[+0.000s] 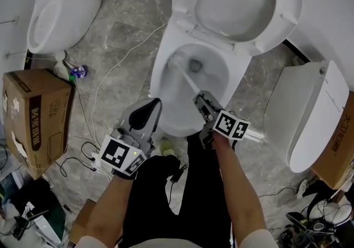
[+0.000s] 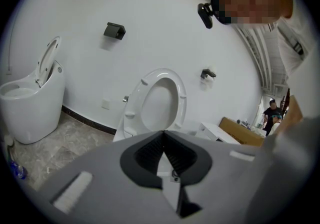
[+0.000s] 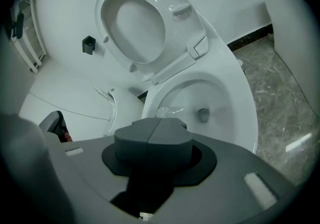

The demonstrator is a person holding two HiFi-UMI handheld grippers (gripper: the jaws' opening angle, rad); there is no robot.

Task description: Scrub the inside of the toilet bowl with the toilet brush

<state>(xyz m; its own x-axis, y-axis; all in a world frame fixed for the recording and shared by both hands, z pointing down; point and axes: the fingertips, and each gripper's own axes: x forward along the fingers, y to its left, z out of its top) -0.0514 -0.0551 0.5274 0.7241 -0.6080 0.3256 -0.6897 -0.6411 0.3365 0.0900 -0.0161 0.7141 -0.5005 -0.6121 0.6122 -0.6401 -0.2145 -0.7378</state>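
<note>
The white toilet bowl (image 1: 166, 109) stands in the middle of the head view with its seat and lid (image 1: 238, 3) raised. My right gripper (image 1: 200, 100) hangs over the bowl's front rim, shut on the white handle of the toilet brush (image 1: 187, 78). The brush head (image 1: 176, 60) rests against the bowl's far left inner wall, near the drain (image 1: 195, 65). In the right gripper view the brush head (image 3: 167, 112) shows just past my shut right gripper (image 3: 159, 124), which hides the handle. My left gripper (image 1: 148, 109) is shut and empty by the bowl's front left rim. The left gripper (image 2: 163, 139) faces the raised seat (image 2: 178, 99).
A second toilet (image 1: 55, 3) stands at the back left, with a cardboard box (image 1: 36, 119) in front of it. A detached white seat unit (image 1: 310, 114) lies on the floor at the right. Cables (image 1: 99, 83) trail over the marble floor at the left. A person (image 2: 272, 114) stands far back.
</note>
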